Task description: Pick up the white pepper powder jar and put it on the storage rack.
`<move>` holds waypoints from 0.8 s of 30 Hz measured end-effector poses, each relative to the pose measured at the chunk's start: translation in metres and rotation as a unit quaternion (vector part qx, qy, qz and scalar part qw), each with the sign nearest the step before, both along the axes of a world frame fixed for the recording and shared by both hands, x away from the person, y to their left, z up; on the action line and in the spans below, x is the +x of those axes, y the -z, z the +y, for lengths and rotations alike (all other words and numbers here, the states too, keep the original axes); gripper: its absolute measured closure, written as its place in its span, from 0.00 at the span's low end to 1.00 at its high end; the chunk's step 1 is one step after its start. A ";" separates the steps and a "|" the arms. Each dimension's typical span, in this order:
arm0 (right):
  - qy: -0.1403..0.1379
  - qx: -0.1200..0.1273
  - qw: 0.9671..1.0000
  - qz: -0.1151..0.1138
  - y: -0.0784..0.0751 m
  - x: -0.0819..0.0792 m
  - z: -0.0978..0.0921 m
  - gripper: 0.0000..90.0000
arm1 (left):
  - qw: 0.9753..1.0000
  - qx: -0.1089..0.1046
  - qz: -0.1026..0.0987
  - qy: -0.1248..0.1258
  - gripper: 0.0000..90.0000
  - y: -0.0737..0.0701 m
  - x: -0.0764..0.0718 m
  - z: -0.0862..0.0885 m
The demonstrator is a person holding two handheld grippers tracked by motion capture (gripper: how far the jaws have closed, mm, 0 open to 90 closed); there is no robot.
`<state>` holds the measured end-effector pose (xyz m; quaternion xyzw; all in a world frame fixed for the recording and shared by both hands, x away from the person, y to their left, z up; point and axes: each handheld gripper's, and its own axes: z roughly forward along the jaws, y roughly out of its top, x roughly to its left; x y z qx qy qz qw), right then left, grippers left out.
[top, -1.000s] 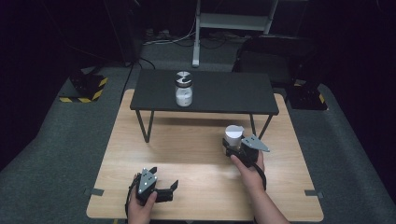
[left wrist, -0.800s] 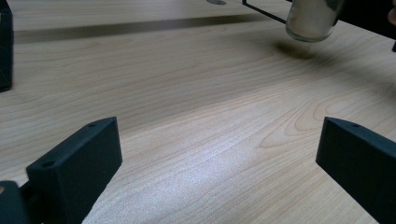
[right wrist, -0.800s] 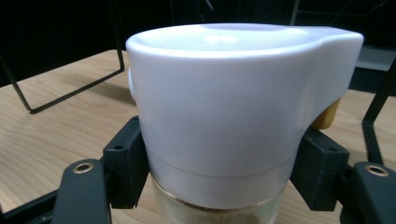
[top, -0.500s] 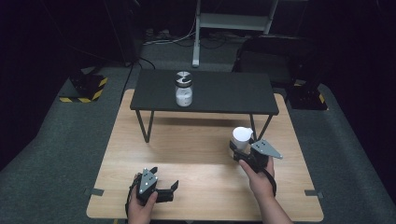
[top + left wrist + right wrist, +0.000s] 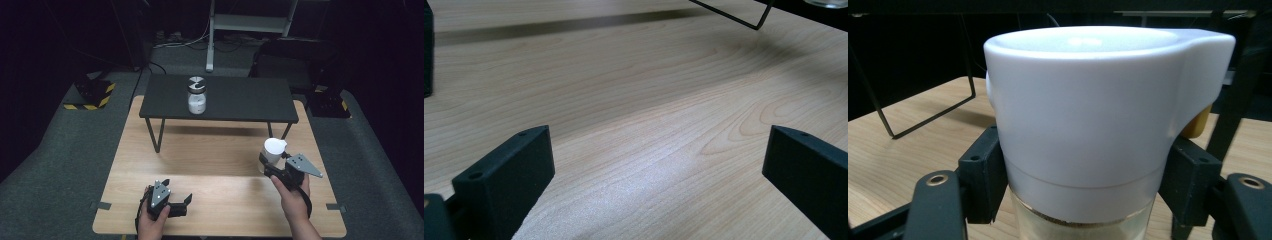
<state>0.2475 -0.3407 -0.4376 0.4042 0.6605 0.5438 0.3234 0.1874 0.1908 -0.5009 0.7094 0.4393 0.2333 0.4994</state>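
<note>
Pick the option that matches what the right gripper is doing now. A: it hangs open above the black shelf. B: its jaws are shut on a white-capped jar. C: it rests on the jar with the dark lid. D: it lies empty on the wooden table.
B: the right gripper has a black jaw pressed to each side of the white-capped jar, just below the cap.

Bare tabletop (image 5: 220, 165) lies open across the middle of the frame between both claws, while the low black shelf (image 5: 235, 102) and its thin legs (image 5: 159, 135) bar the upper centre.
</note>
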 end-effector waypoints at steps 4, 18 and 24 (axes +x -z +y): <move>0.004 0.007 1.000 -0.003 -0.002 -0.004 -0.004 0.34 | 1.000 0.001 0.001 0.002 0.01 0.000 0.001 0.000; 0.009 0.009 1.000 -0.013 -0.017 -0.012 -0.012 0.34 | 1.000 0.007 0.001 0.006 0.01 -0.001 0.001 -0.002; 0.011 0.008 1.000 -0.019 -0.027 -0.012 -0.014 0.34 | 1.000 0.006 0.001 0.006 0.01 -0.001 0.001 -0.001</move>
